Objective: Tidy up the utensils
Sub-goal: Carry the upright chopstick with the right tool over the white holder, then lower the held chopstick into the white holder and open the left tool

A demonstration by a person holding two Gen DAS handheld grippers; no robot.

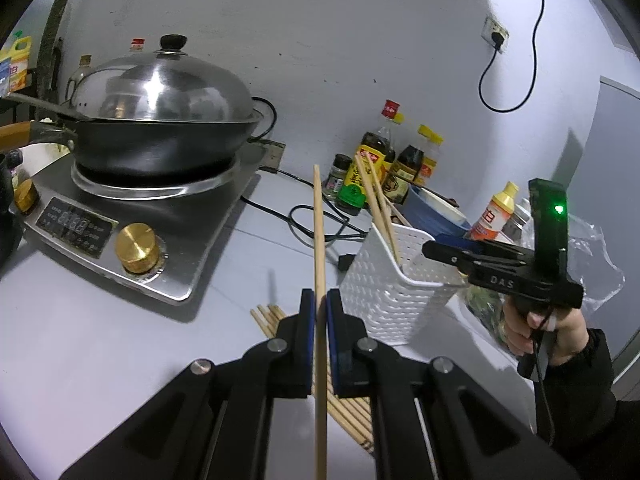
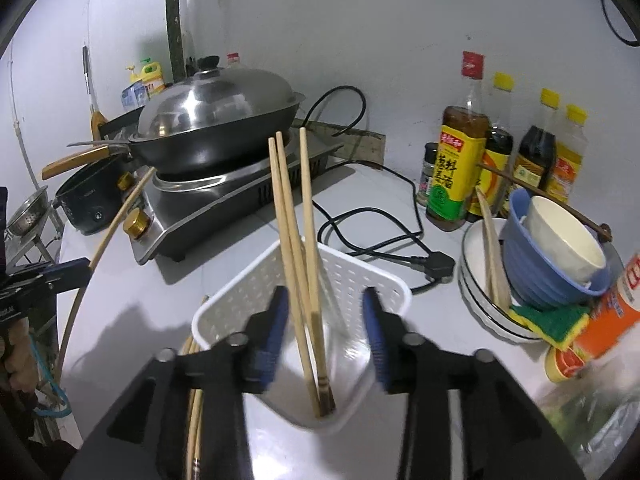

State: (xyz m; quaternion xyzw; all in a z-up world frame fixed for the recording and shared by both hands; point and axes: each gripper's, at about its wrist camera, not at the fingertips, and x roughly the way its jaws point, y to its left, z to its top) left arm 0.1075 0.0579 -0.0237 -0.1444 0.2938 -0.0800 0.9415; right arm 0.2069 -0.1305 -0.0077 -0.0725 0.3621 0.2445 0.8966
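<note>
Chopstick (image 1: 319,240) pinched upright in your left gripper (image 1: 319,304). Your right gripper (image 2: 325,312) spread wide, empty, over white basket (image 2: 362,276) holding three chopsticks (image 2: 296,240) mid-counter.
</note>
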